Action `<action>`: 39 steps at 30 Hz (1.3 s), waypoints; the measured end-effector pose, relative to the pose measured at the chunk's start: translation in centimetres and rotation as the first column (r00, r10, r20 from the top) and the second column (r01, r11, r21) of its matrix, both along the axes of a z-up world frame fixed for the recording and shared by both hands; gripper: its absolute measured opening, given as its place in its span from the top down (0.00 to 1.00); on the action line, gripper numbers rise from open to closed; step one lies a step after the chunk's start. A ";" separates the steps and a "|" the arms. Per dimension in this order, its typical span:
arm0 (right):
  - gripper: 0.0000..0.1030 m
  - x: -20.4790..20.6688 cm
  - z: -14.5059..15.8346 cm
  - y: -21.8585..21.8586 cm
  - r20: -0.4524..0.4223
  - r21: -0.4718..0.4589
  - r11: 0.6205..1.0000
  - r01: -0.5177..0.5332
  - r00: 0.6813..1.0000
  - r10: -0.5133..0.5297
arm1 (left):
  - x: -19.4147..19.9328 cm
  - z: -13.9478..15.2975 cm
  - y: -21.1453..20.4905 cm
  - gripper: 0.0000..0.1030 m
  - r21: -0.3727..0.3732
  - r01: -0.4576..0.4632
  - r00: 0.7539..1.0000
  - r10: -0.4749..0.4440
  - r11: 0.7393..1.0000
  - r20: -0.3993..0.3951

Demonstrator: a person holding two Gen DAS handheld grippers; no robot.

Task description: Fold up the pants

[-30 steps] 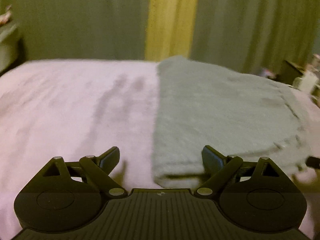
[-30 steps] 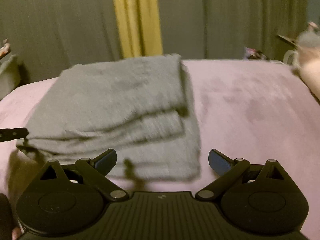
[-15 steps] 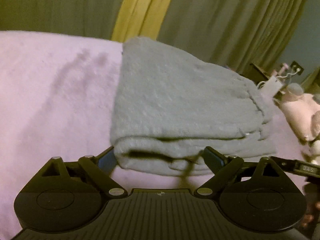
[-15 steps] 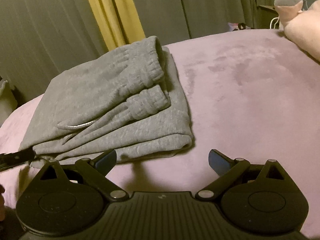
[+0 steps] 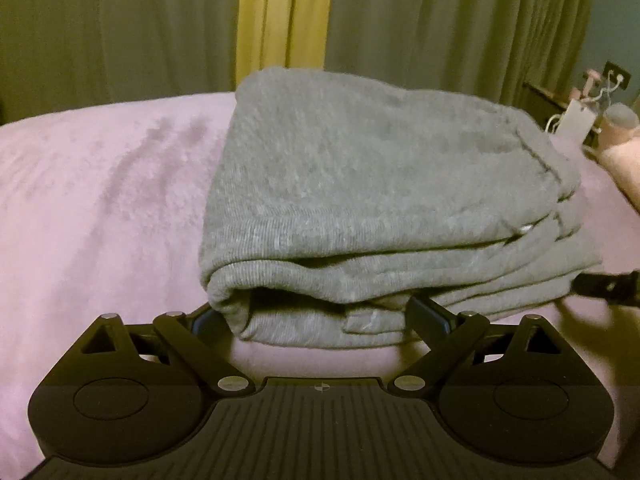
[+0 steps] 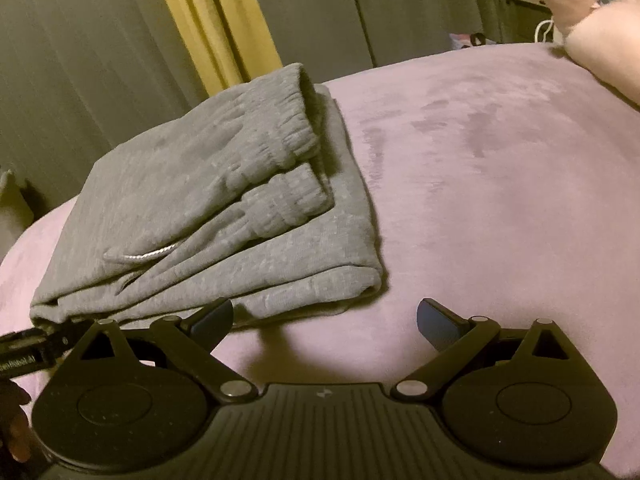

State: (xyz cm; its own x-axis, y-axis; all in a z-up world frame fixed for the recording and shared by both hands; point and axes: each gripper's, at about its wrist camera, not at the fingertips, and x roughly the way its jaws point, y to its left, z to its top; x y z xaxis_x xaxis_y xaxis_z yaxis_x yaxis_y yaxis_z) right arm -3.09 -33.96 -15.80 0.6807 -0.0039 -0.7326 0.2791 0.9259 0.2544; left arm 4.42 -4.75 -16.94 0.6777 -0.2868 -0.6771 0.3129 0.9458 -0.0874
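Observation:
Grey sweatpants [image 5: 372, 200] lie folded in a thick stack on the pink bed cover [image 5: 92, 216]. My left gripper [image 5: 316, 320] is open, its jaws on either side of the stack's near folded end, low at the cover. In the right wrist view the pants [image 6: 224, 208] lie left of centre, with the elastic waistband and a white drawstring [image 6: 152, 256] on top. My right gripper [image 6: 324, 316] is open and empty, just in front of the stack's near right corner. Each gripper's tip shows at the edge of the other's view.
The pink cover [image 6: 500, 184] stretches wide to the right of the pants. A pink plush toy [image 6: 600, 36] lies at the far right. Grey curtains with a yellow strip [image 5: 280, 20] hang behind the bed. A dark stand with cables [image 5: 576, 108] is at the back right.
Both grippers came lower and closer to the folded pants. The left one swung so that its open jaws now bracket the stack's near end. Both stayed open.

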 end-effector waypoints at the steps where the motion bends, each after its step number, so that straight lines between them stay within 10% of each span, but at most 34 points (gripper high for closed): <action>1: 0.04 0.0 0.0 0.1 -0.002 -0.006 1.000 -0.004 1.000 0.004 | -0.2 0.1 0.2 0.06 -0.003 -0.008 1.000 0.008 1.000 0.003; 13: 0.04 -0.4 0.7 0.7 0.050 0.038 0.998 -0.057 0.997 0.055 | 0.4 0.0 3.3 0.07 0.073 -0.286 0.958 0.286 0.955 0.007; 16: 0.05 -0.6 1.3 0.5 0.143 0.228 0.964 -0.134 0.984 0.103 | 0.5 0.3 5.7 0.12 -0.085 -0.326 0.945 0.321 0.941 -0.069; 19: 0.25 -0.3 0.8 -0.9 0.169 0.391 0.916 -0.089 0.985 0.024 | -0.6 1.0 5.3 0.12 -0.136 -0.285 0.958 0.285 0.949 -0.018; 21: 0.61 0.3 -0.1 -1.6 0.118 0.437 0.898 -0.051 0.993 -0.001 | -0.9 1.2 4.2 0.12 -0.099 -0.245 0.969 0.248 0.965 0.021; 27: 0.66 0.6 -0.5 -1.7 0.080 0.401 0.915 -0.056 0.996 0.026 | -1.7 2.0 3.7 0.12 -0.159 -0.192 0.976 0.206 0.968 0.074; 32: 0.83 -0.4 -0.3 -4.4 0.081 0.319 0.933 0.165 0.976 -0.200 | -1.6 2.0 4.0 0.08 -0.108 -0.274 0.956 0.283 0.956 0.076; 35: 0.83 -1.1 0.2 -3.8 0.087 0.274 0.947 0.168 0.976 -0.198 | -1.6 2.0 4.5 0.08 -0.096 -0.303 0.951 0.308 0.948 0.037; 39: 0.57 -1.3 0.6 -2.4 0.100 0.306 0.950 0.057 0.991 -0.092 | -2.0 2.3 4.9 0.08 -0.110 -0.310 0.949 0.315 0.944 0.027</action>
State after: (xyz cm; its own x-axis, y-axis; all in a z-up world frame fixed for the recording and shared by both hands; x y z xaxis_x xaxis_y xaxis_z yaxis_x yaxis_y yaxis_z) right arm -4.34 -36.33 -15.18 0.7641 0.1516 -0.6271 0.2984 0.7786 0.5520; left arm 2.40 0.19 -14.63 0.7725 -0.1223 -0.6232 0.0084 0.9832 -0.1826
